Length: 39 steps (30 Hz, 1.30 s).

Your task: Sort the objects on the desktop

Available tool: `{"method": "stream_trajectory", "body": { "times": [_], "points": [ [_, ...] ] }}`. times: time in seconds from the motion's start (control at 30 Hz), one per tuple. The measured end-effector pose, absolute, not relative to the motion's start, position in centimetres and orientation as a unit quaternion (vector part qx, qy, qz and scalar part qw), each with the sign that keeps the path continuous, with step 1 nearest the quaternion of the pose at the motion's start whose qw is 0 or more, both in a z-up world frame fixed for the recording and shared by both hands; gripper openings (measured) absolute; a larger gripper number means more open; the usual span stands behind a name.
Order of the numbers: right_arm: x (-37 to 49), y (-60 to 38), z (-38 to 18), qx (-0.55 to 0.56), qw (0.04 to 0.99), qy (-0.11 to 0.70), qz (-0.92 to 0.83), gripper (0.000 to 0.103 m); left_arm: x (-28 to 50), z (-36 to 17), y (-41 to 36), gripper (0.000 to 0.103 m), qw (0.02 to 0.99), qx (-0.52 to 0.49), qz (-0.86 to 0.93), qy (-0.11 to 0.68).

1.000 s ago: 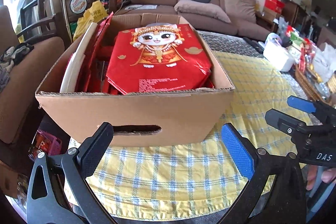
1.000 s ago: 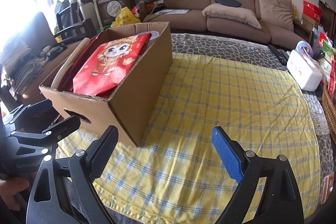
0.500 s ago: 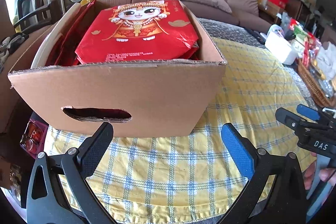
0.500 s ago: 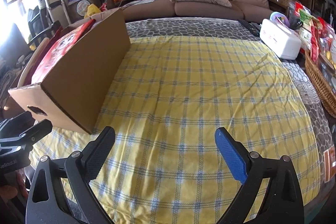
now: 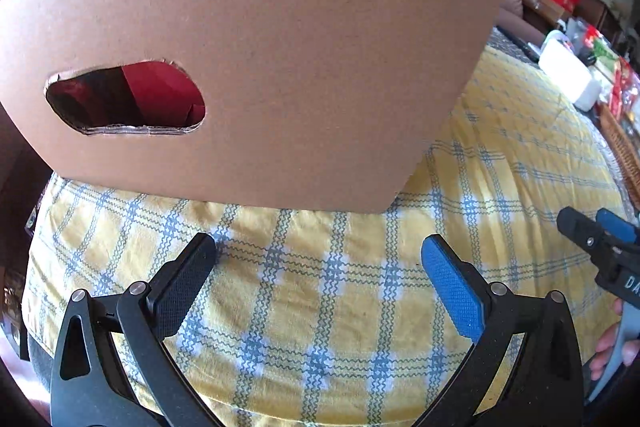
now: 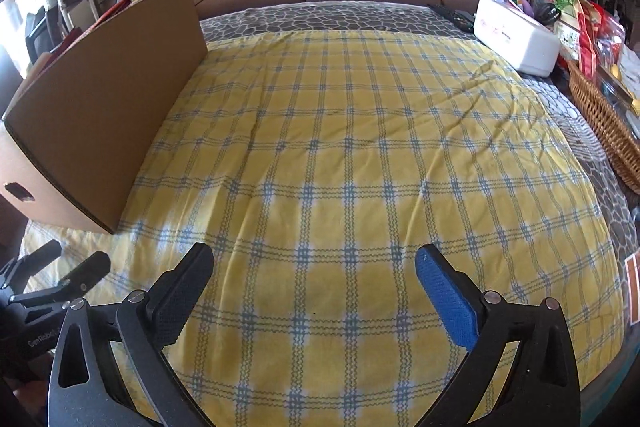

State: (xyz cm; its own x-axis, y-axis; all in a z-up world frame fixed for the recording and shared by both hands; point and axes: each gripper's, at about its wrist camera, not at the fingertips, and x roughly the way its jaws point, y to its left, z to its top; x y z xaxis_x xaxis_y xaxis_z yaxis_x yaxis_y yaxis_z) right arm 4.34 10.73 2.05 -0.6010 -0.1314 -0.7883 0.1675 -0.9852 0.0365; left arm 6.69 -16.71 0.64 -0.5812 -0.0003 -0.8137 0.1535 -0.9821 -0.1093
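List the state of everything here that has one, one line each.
Box: upright on the cloth, top not in view, something red showing through the handle hole.
Cloth: spread flat, lightly wrinkled, bare in the middle.
Left tool: open, nothing between its fingers, facing the box's near wall.
Right tool: open wide, jaws have just been opening, nothing between them.
White case: closed, at the cloth's far right edge.
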Motion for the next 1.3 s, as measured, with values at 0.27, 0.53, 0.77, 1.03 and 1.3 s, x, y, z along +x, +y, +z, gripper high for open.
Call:
{"method": "stream_trajectory", "body": {
  "times": [0.27, 0.53, 0.77, 1.03, 1.3],
  "points": [
    [4.5, 10.5, -0.7, 0.444, 0.064, 0.037, -0.893, 0.103, 6.1, 0.0, -17.0, 0.103, 0.061, 0.457, -0.886, 0.049],
    [4.4, 10.6, -0.8, 0.446, 0.066, 0.034, -0.892, 0.103, 6.1, -0.2, -16.5, 0.103, 0.060, 0.454, -0.888, 0.038],
    [4.4, 10.6, -0.8, 0.446, 0.066, 0.033, -0.892, 0.103, 6.1, -0.2, -16.1, 0.103, 0.058, 0.453, -0.889, 0.040],
    [4.4, 10.6, -0.8, 0.446, 0.066, 0.033, -0.892, 0.103, 6.3, -0.2, -16.1, 0.103, 0.058, 0.453, -0.889, 0.040],
    [4.4, 10.6, -0.8, 0.447, 0.066, 0.033, -0.892, 0.103, 6.5, -0.1, -16.0, 0.103, 0.058, 0.452, -0.889, 0.041]
  ]
}}
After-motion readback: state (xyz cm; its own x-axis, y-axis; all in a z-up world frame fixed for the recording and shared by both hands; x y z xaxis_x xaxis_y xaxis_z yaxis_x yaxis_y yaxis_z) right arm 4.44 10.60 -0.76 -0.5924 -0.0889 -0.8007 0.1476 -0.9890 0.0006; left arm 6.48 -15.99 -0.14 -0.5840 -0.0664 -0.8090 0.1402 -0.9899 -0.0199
